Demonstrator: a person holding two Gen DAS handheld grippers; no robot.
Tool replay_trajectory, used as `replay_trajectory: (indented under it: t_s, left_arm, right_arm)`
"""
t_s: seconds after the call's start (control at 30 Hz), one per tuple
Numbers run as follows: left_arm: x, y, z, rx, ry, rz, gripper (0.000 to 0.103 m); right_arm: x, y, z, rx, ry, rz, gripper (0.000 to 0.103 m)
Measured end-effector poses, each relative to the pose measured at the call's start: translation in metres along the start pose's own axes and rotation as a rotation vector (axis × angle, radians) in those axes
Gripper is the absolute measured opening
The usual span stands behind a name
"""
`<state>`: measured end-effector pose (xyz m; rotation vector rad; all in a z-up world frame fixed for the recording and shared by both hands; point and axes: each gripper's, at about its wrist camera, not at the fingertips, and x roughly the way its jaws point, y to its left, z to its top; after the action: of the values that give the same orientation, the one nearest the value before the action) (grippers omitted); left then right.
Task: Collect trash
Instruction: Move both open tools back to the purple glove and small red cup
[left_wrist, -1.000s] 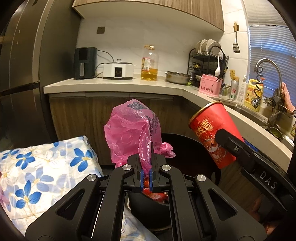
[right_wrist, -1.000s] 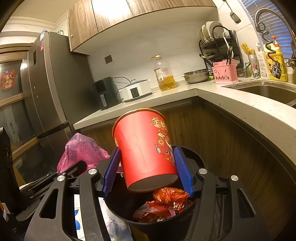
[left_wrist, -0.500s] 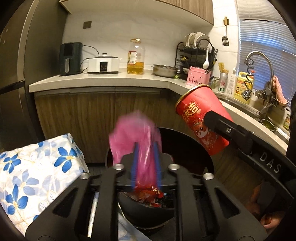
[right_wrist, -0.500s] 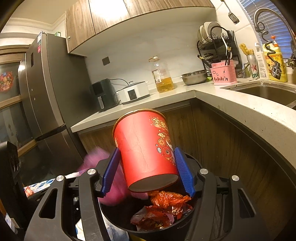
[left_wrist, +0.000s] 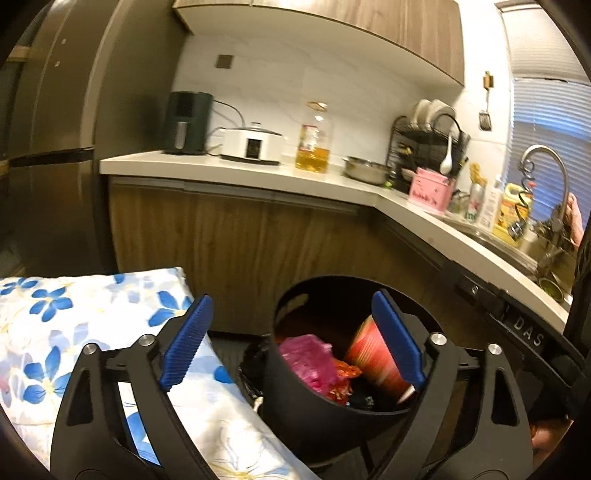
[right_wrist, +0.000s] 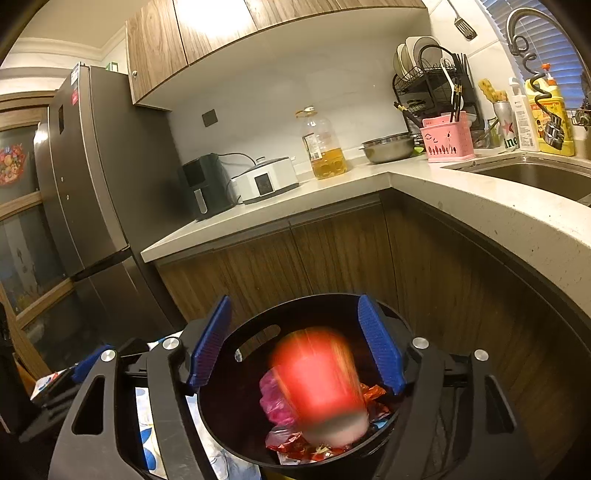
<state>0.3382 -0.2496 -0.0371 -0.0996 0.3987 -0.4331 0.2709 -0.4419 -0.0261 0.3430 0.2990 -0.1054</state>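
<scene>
Over on the left, the left gripper (left_wrist: 291, 339) reaches forward and tilts a little downward, its jaws opening wide with nothing between the ribbed blue pads (left_wrist: 186, 338); under its left finger lies a soft white cloth printed with blue flowers (left_wrist: 74, 325), and its right finger hangs over the round black plastic bin (left_wrist: 325, 413). Inside that bin sits a crumpled pink plastic bag (left_wrist: 306, 360), next to shiny orange-red crinkled wrappers (left_wrist: 341, 376), with a red paper cup (left_wrist: 373, 354) leaning at an angle against the bin's right wall. Further right, the right gripper (right_wrist: 295, 343) points forward and slightly down, right above the bin's mouth, its jaws also opening and well apart; the red cup shows as a blur in the gap between the blue pads, touching neither, its pale base down among the pink bag and the foil wrappers at the bin's bottom. The bin's wall is smooth and dark with a slot handle cut near the rim. Behind everything runs a pale speckled stone countertop (right_wrist: 369, 188) over wood-grain cabinet doors (right_wrist: 295, 258), a tall brushed-metal fridge (right_wrist: 92, 184) standing at the left end and a steel sink (right_wrist: 535, 177) at the right.
</scene>
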Motion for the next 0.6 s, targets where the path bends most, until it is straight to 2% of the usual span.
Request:
replay_trajectory:
  t_s: [0.33,0.6]
  left_arm:
    - [-0.032,0.019,-0.002,-0.016,-0.046,0.088,0.093]
    - [-0.072,0.057,-0.017,-0.044,-0.078,0.239,0.093]
  right_arm:
    - [-0.013,0.016,-0.007,-0.048,-0.004,-0.015,0.075]
    - [-0.023,0.046,-0.029,-0.095,0.007,0.004,0.077]
